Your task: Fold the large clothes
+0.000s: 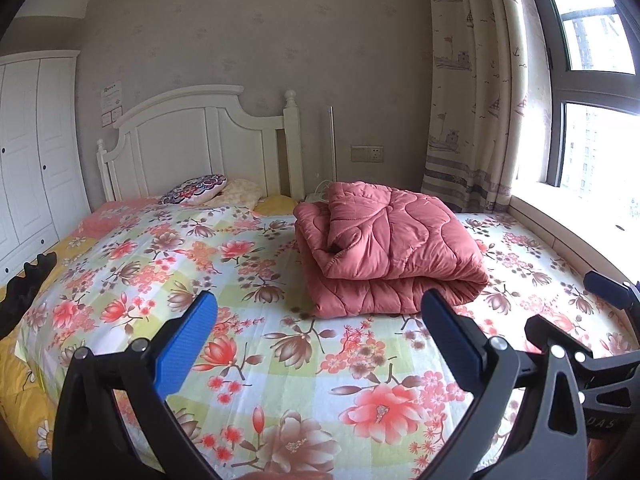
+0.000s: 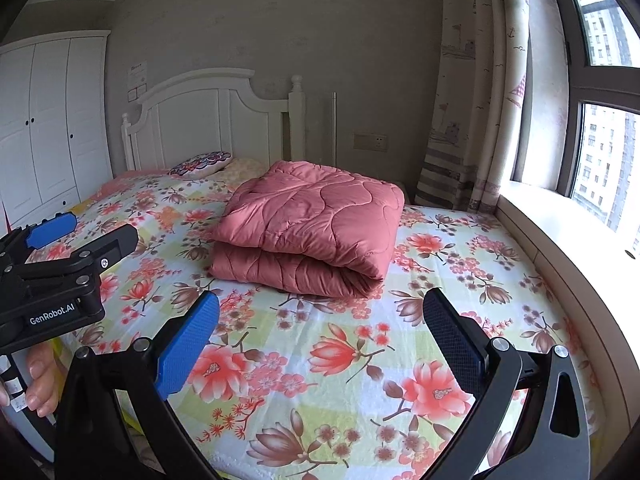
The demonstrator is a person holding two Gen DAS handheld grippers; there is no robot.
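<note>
The pink quilted padded cover [image 1: 390, 248] lies folded in a thick bundle on the floral bed sheet [image 1: 280, 360], toward the window-side edge of the bed, which suggests the folding is finished. The left gripper [image 1: 320, 344] and the right gripper [image 2: 320, 344] both hang above the near edge, fingers spread wide and empty, well apart from the bundle.

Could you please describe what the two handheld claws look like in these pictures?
Both match: the left claw and right claw have black angular frames with silver pivot screws and two flat fingers faced with textured blue pads. Seen from the right wrist camera, the left claw's body carries white "GenRobot.AI" lettering. No cables or sleeves are visible.
</note>
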